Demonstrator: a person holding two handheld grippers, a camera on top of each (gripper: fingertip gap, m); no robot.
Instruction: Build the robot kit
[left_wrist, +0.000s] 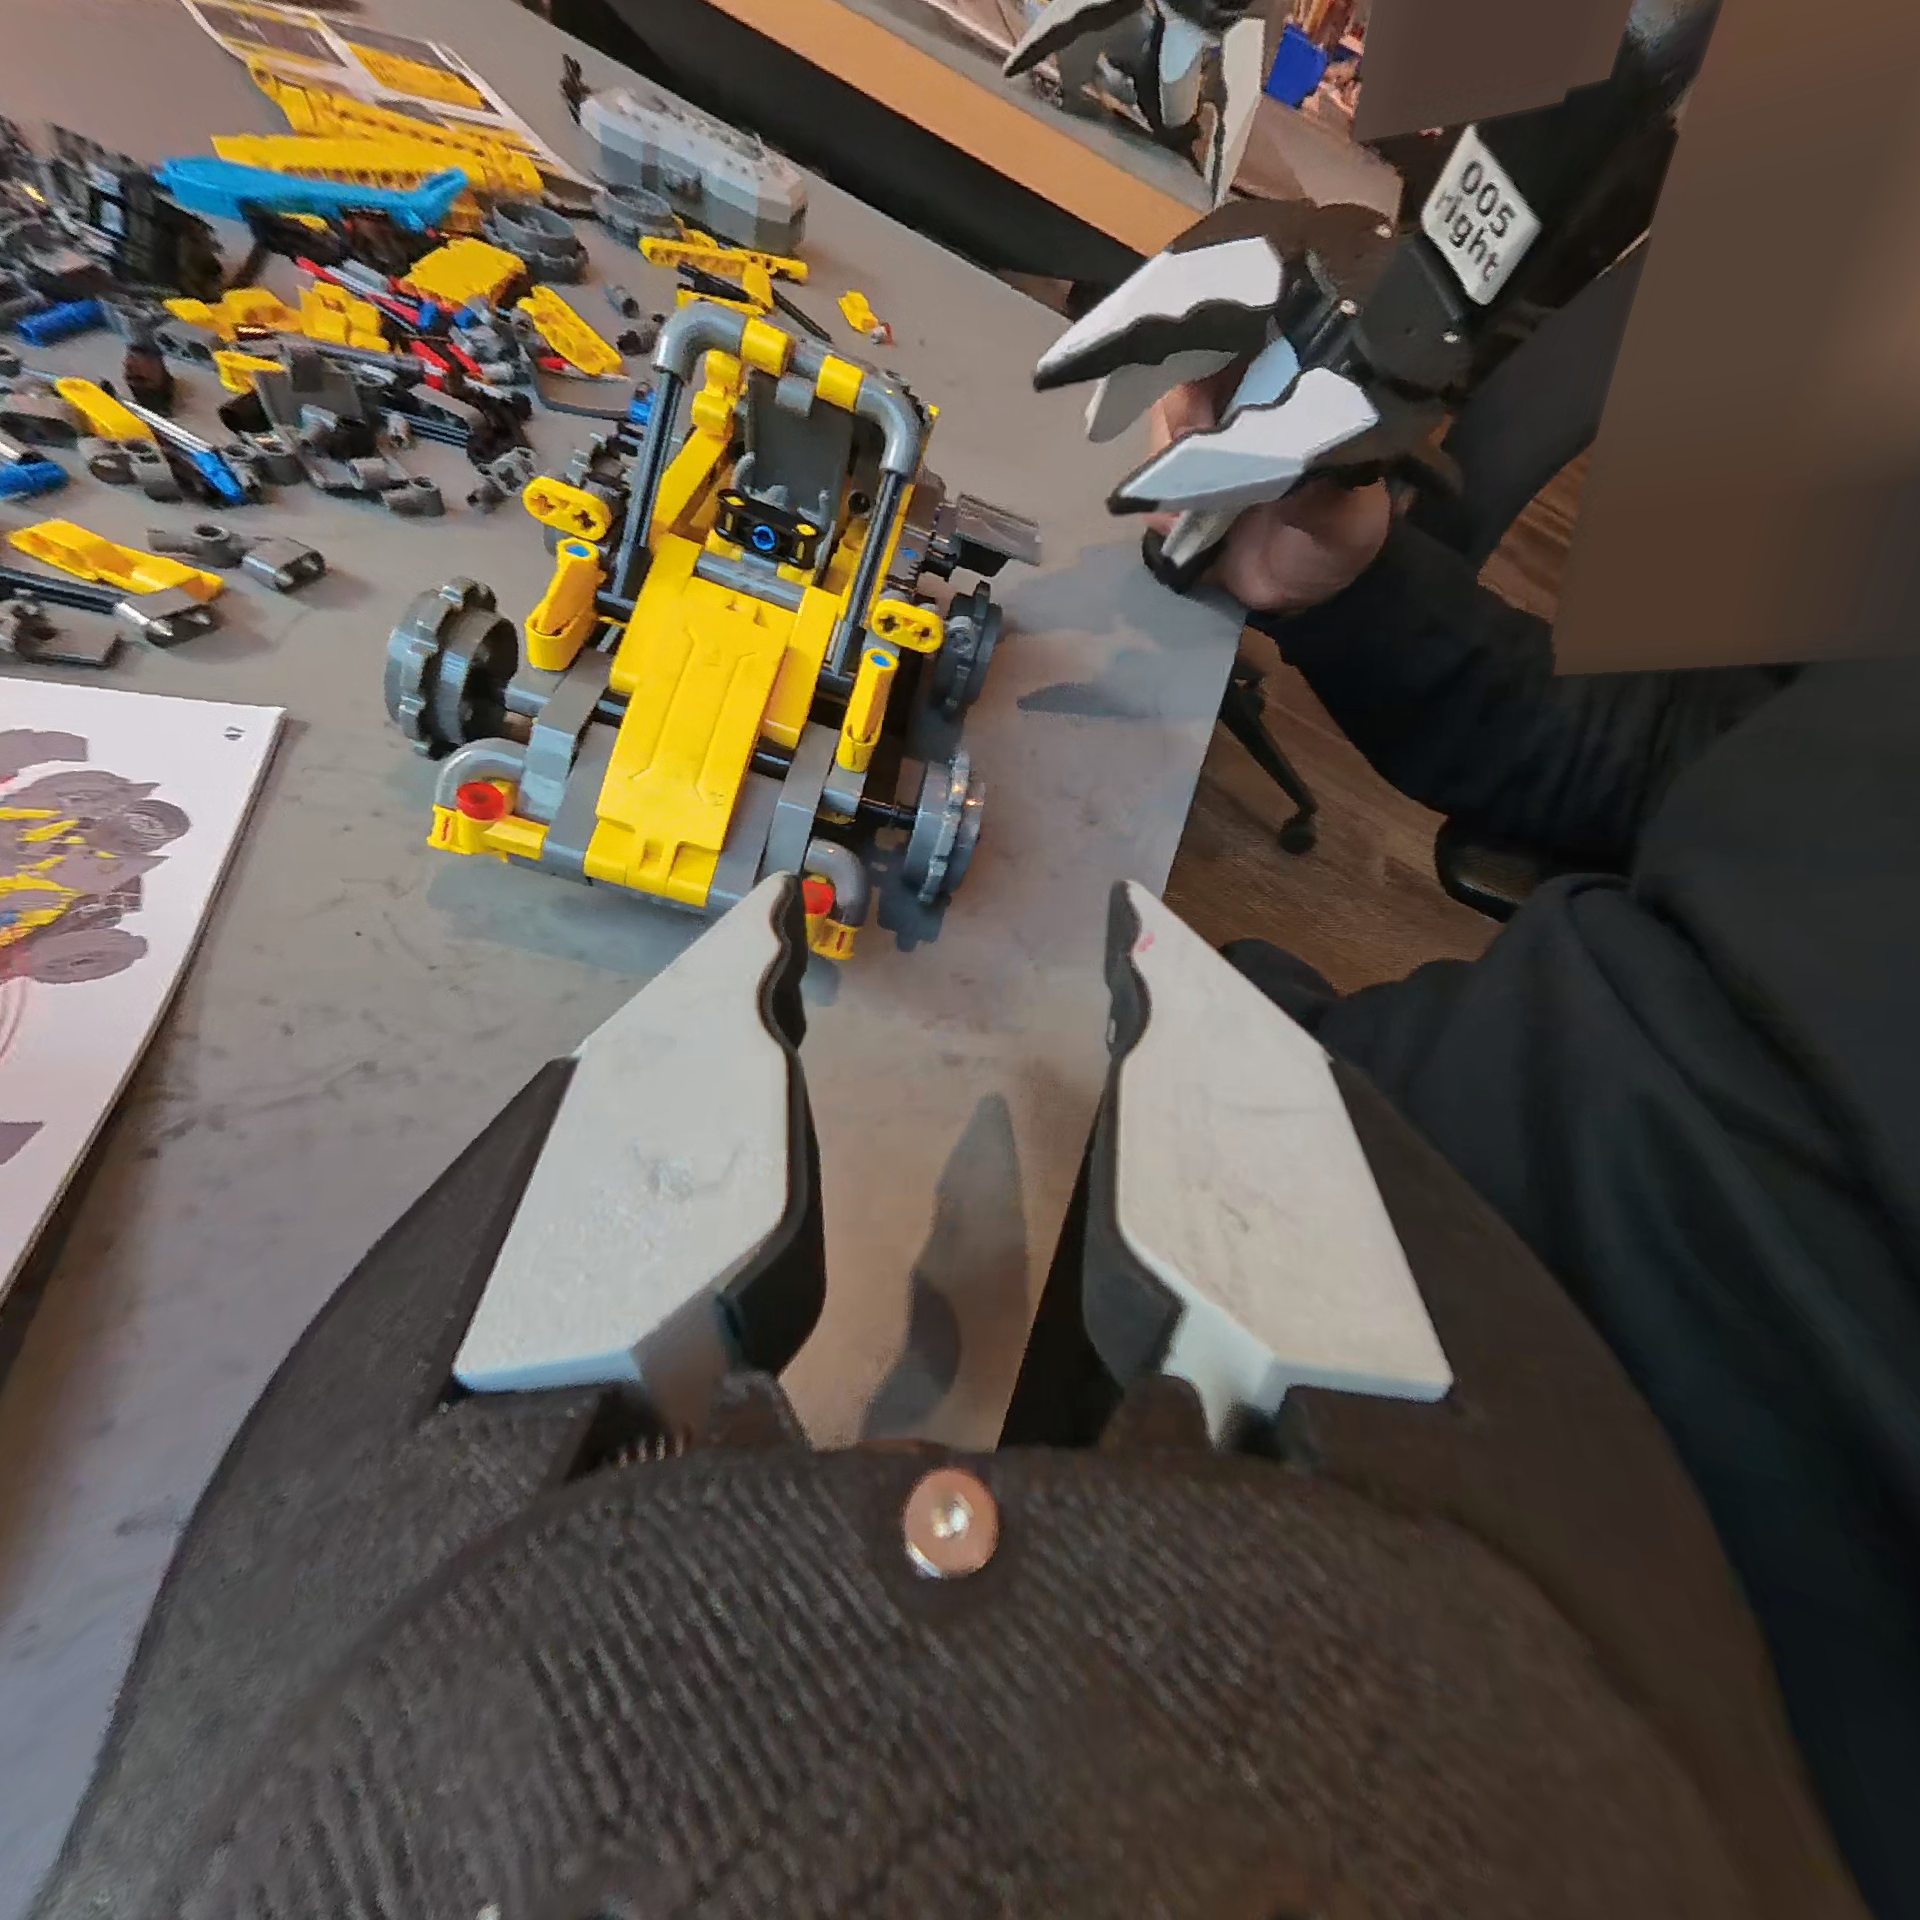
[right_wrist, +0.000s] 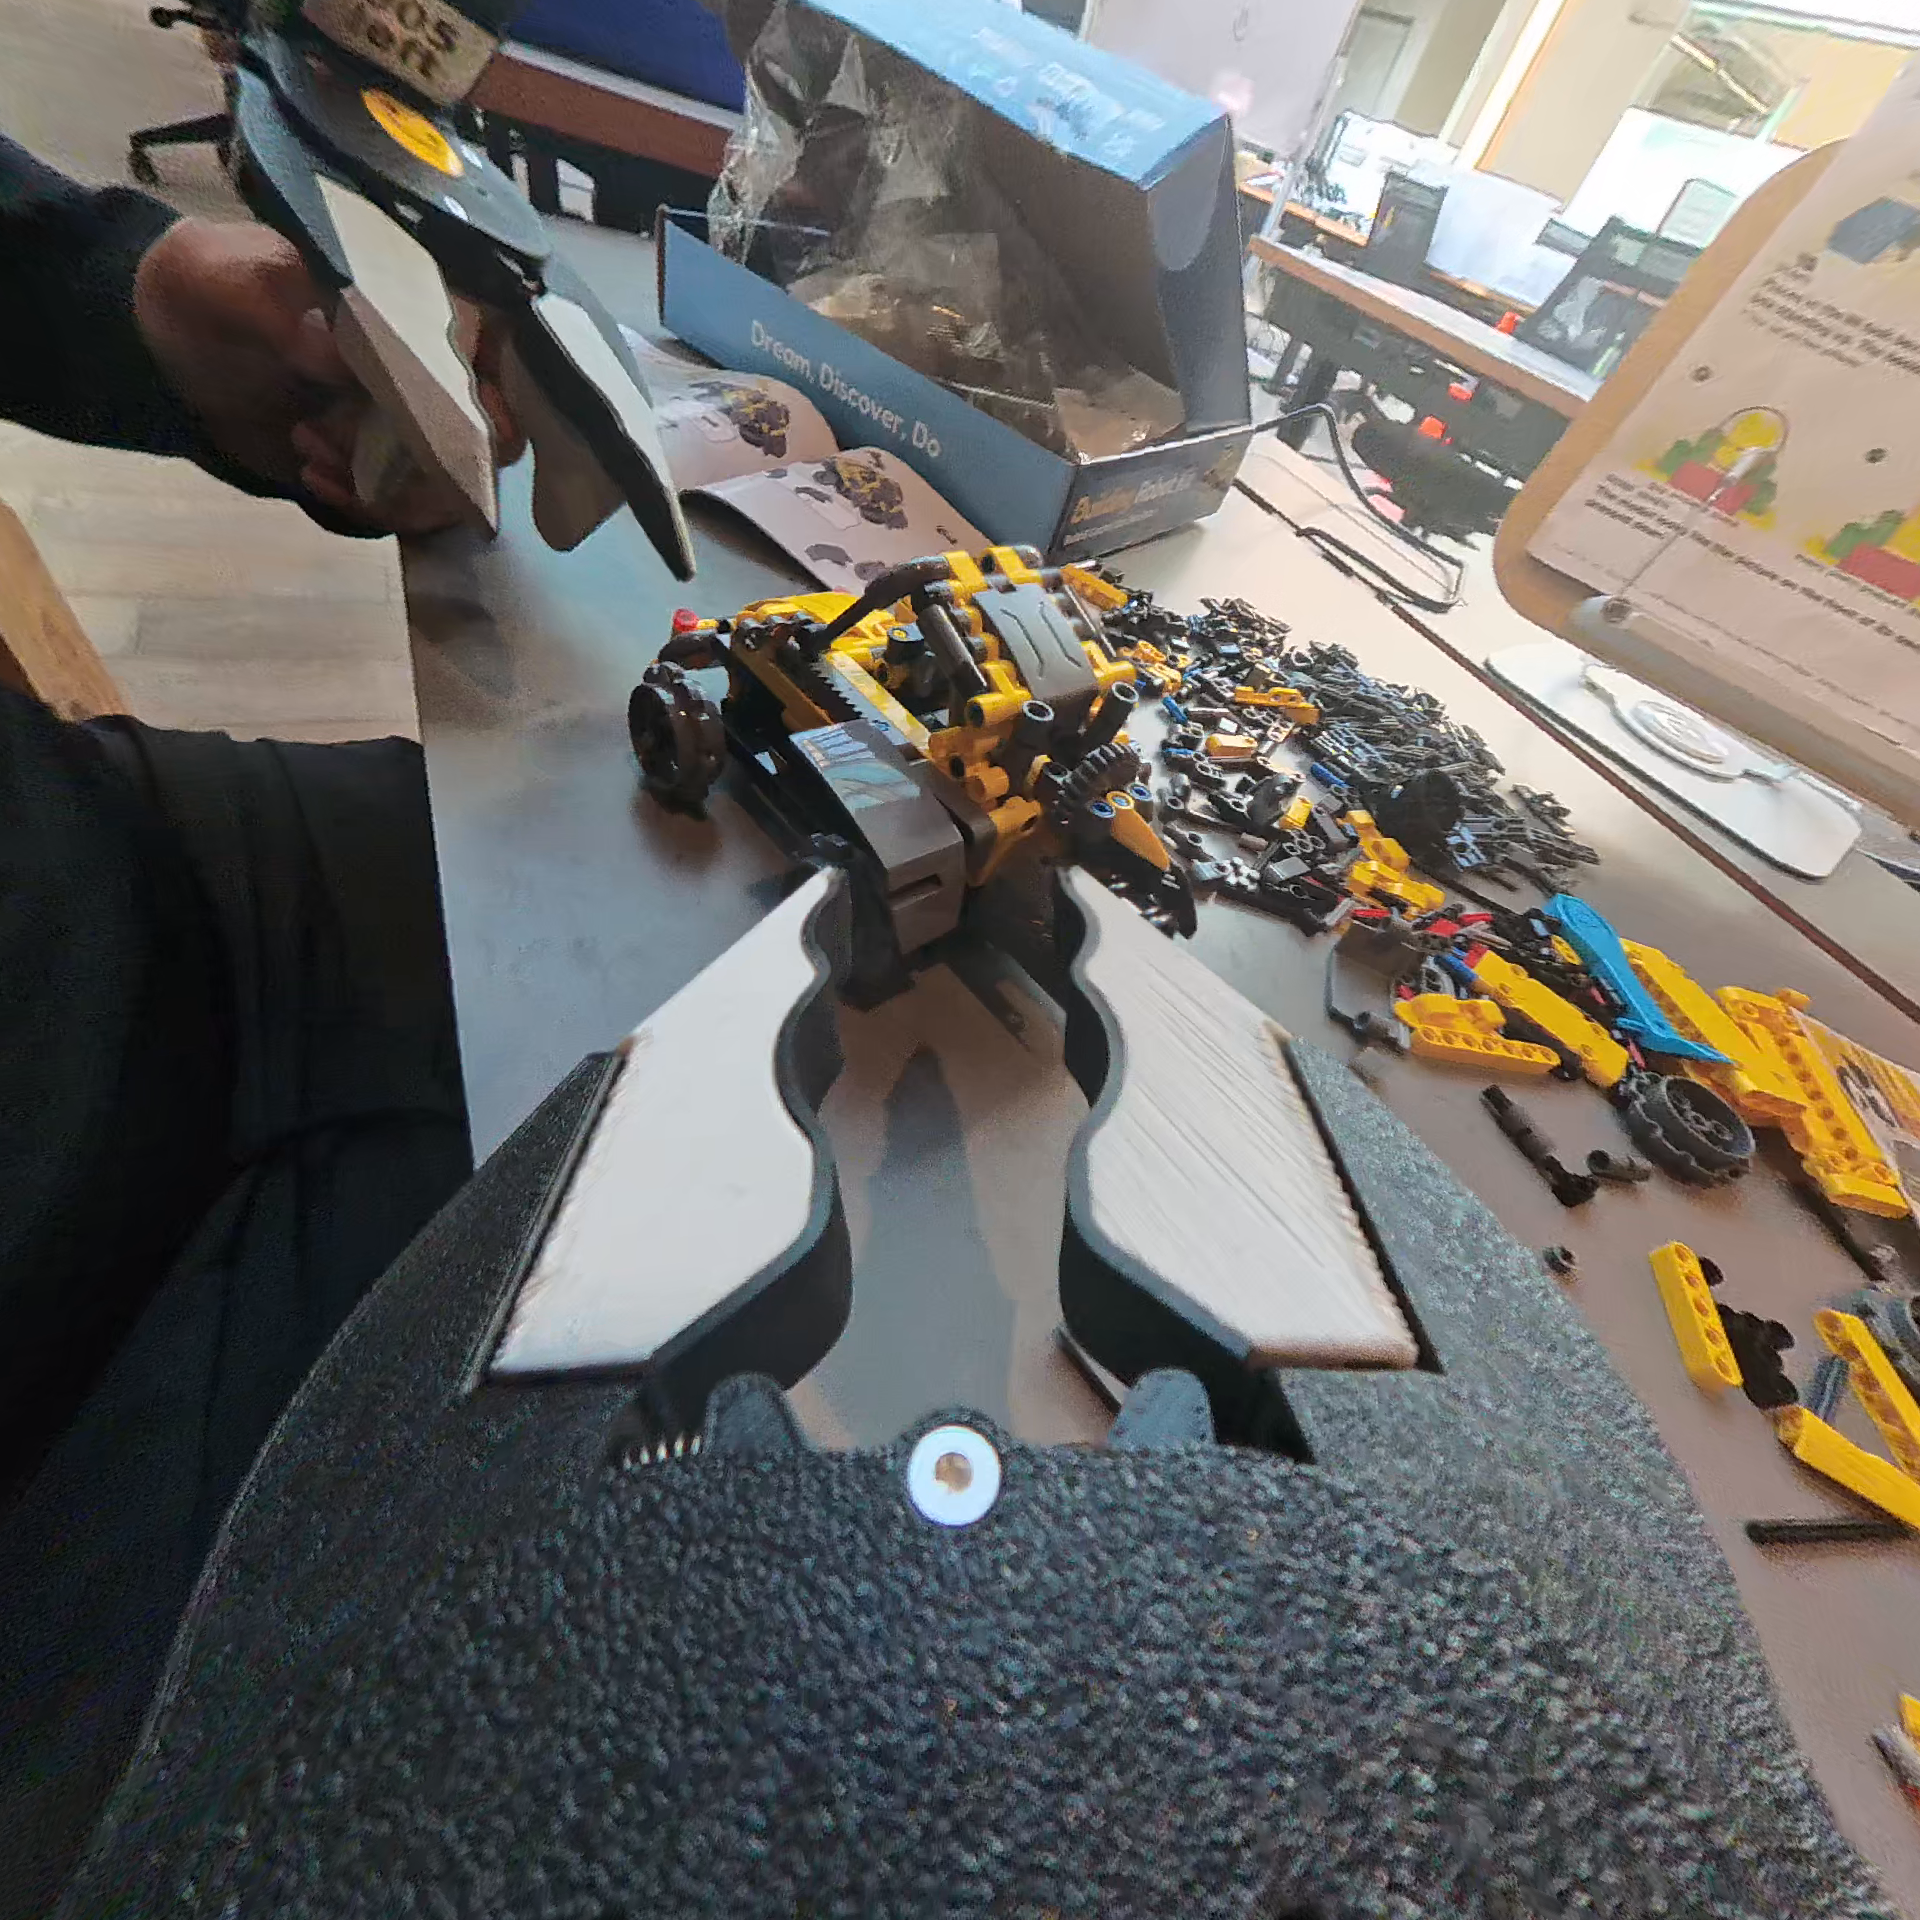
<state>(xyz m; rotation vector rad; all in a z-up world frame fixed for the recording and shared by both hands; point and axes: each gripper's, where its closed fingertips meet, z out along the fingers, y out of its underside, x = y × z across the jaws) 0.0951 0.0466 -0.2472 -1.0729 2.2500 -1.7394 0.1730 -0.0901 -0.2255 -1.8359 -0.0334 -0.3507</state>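
Note:
A yellow and grey brick-built vehicle (left_wrist: 707, 665) stands on the grey table (left_wrist: 343, 1039) near its edge. My left gripper (left_wrist: 954, 914) is open and empty, low over the table, its tips just short of the vehicle's near end with the red studs. My right gripper (right_wrist: 951, 894) is open and empty, its tips on either side of the vehicle's (right_wrist: 894, 717) dark grey end block, not closed on it. The right gripper (left_wrist: 1081, 442) also shows in the left wrist view, held in a hand off the table edge. The left gripper (right_wrist: 582, 540) shows in the right wrist view.
Loose yellow, black and blue parts (left_wrist: 312, 343) lie spread beyond the vehicle, also in the right wrist view (right_wrist: 1403, 831). An open instruction booklet (left_wrist: 94, 914) lies at the left. A blue box (right_wrist: 966, 416) with plastic bags stands behind. The table edge (left_wrist: 1195, 748) runs beside the vehicle. My right fingertips sit around 15 centimeters from my left ones.

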